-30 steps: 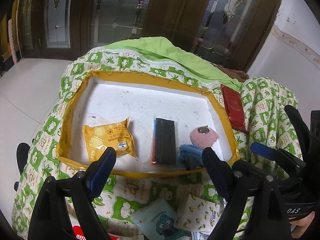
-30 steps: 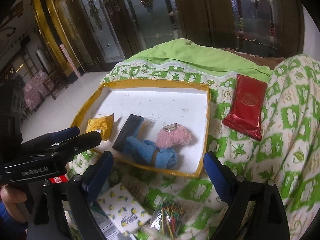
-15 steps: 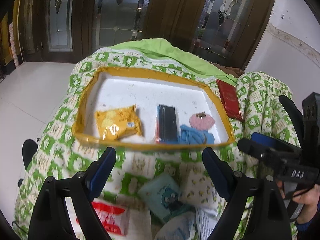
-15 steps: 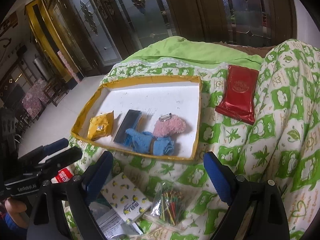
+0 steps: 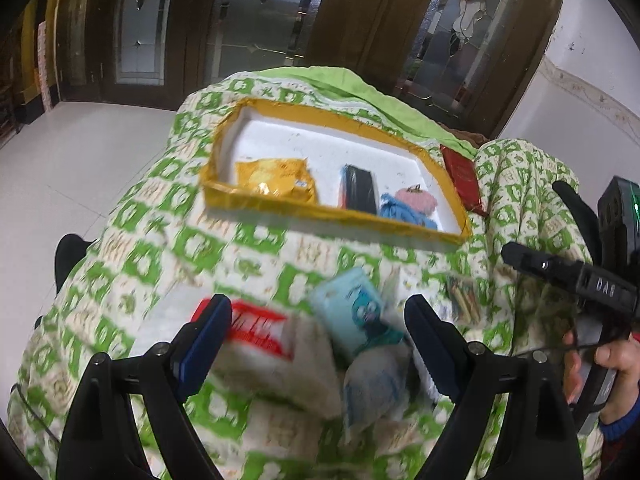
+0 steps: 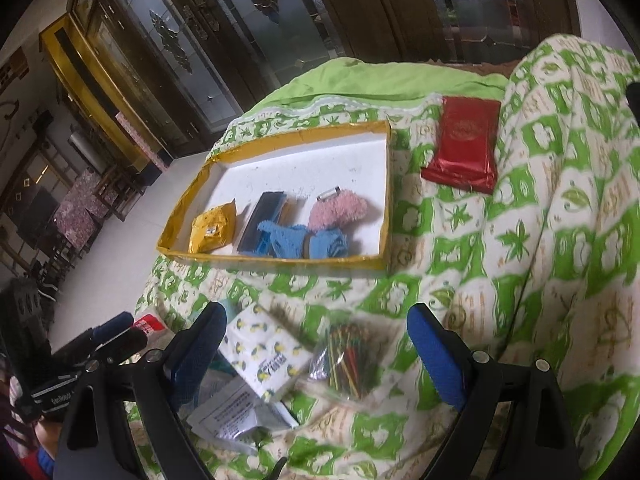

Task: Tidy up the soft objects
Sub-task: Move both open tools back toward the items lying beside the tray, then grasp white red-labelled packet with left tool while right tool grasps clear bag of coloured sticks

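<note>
A yellow-rimmed white tray (image 5: 400, 145) (image 6: 382, 184) lies on a green-patterned quilt. In it are a yellow packet (image 5: 276, 178) (image 6: 212, 228), a black flat pack (image 5: 358, 188) (image 6: 262, 216), a blue knitted piece (image 5: 400, 212) (image 6: 296, 238) and a pink fluffy clip (image 5: 418, 200) (image 6: 340, 210). My left gripper (image 5: 318, 344) is open and empty above a red-and-white tissue pack (image 5: 260, 330) and a light-blue cartoon packet (image 5: 356, 316). My right gripper (image 6: 314, 344) is open and empty above a lemon-print packet (image 6: 264, 352) and a bag of coloured sticks (image 6: 350, 360).
A red foil packet (image 5: 462, 178) (image 6: 466, 146) lies on the quilt right of the tray. White paper sachets (image 6: 236, 416) (image 5: 376, 388) lie near the front. The quilt rises in a fold at right (image 6: 580, 200). Tiled floor (image 5: 60, 168) lies left of the bed.
Both grippers have pulled back from the tray toward me, so the tray looks smaller and the loose packets at the front have come into view. Both stayed open.
</note>
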`<state>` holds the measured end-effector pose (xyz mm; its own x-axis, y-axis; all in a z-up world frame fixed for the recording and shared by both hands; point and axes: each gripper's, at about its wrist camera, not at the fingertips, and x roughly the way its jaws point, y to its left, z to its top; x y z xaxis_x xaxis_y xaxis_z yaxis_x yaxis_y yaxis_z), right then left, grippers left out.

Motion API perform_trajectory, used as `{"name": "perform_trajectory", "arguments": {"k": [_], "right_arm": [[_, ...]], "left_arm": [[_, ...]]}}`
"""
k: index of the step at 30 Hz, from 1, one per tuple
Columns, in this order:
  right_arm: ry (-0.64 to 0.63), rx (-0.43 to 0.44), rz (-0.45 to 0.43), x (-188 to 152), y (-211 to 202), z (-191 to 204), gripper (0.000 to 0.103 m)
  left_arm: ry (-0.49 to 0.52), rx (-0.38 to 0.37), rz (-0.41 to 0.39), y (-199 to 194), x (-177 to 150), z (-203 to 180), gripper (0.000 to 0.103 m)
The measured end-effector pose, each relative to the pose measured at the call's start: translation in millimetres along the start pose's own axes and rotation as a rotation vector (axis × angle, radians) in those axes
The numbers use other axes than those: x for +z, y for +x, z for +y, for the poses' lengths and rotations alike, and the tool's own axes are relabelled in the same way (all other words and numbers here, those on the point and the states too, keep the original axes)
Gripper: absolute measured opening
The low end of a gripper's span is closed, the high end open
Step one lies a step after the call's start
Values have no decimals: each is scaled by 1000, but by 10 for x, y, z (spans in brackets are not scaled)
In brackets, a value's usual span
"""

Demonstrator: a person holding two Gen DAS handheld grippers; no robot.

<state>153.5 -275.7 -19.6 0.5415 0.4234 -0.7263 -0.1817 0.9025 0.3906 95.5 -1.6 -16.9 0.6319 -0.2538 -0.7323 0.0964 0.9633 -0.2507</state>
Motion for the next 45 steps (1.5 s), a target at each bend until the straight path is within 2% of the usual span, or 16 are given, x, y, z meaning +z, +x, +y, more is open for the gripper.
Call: {"name": "perform_trajectory", "arguments": {"k": [9,17,23,26,28,30,33,36,45], "right_arm": [[-16,-7,17,-74,14,40,94],[-8,-16,23,-89,22,15,94],[-2,-44,45,-92,75,-12,94],[3,-43,55,-87,98,-28,94],[9,-44,65,-90,121,-39,92],[18,-44,87,-92,162,-62,80],[32,-41,128,-109,244,-84,73],[36,-43,155,-124,307,-89,69],[27,-74,197,-170,434,-65,67]], "left_arm": [[-20,26,-4,-181,-268,180,88],[-40,24,-32,-320,-331,200,88],[-80,58,3,-277,-366,274,89],[-118,39,-1,-312,-398,285,89],[-133,30,-2,-329,-422,284,89],[-149,32,8,-323,-447,281,89],[-179,12,24,-288,-463,294,89],[-200,6,30,-263,-463,307,89],[-278,-32,55,-121,-435,313,89]]}}
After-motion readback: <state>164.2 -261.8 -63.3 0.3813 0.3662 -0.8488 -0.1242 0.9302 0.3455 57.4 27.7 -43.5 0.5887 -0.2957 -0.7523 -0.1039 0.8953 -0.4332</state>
